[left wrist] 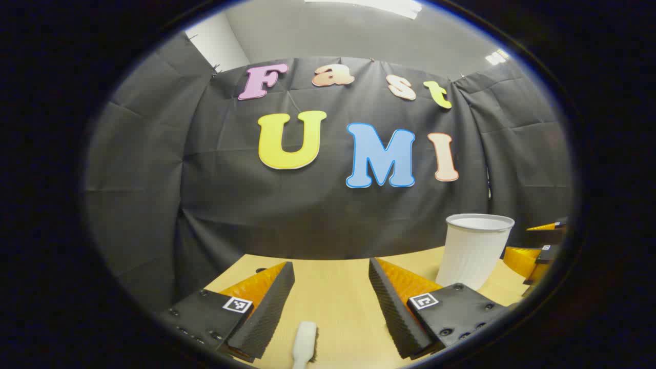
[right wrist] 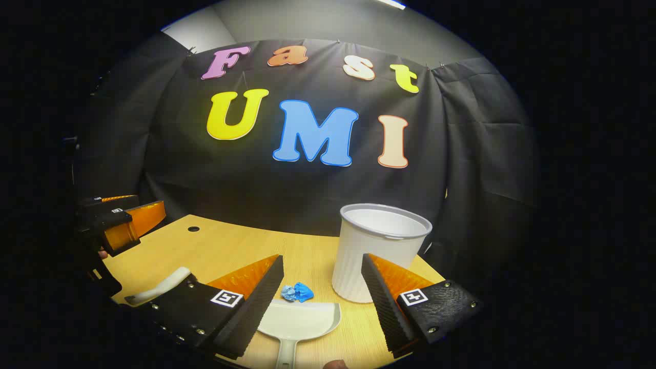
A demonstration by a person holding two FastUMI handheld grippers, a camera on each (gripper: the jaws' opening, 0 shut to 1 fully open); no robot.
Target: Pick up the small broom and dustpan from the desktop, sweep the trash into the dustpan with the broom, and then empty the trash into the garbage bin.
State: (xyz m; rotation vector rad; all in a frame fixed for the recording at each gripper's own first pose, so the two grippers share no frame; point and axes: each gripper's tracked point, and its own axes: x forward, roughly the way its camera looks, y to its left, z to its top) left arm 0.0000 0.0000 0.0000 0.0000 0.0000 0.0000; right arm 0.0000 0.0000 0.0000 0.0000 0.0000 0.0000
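The small white broom (left wrist: 305,342) lies on the wooden desktop (left wrist: 333,287) just below my left gripper (left wrist: 332,287), which stands open above it with nothing between its fingers. In the right gripper view the broom (right wrist: 160,285) shows at the left behind a finger. My right gripper (right wrist: 322,287) is open over the white dustpan (right wrist: 300,320), whose handle points toward me. A crumpled blue scrap of trash (right wrist: 297,292) lies at the pan's far edge. The white ribbed garbage bin (right wrist: 376,251) stands upright just beyond; it also appears as the bin (left wrist: 474,248) at the right.
The other gripper (right wrist: 120,223) hovers at the left over the desk, and the right one (left wrist: 538,251) peeks in beside the bin. A small round hole (right wrist: 193,228) sits in the desktop near its back edge. The black cloth wall closes off the desk behind.
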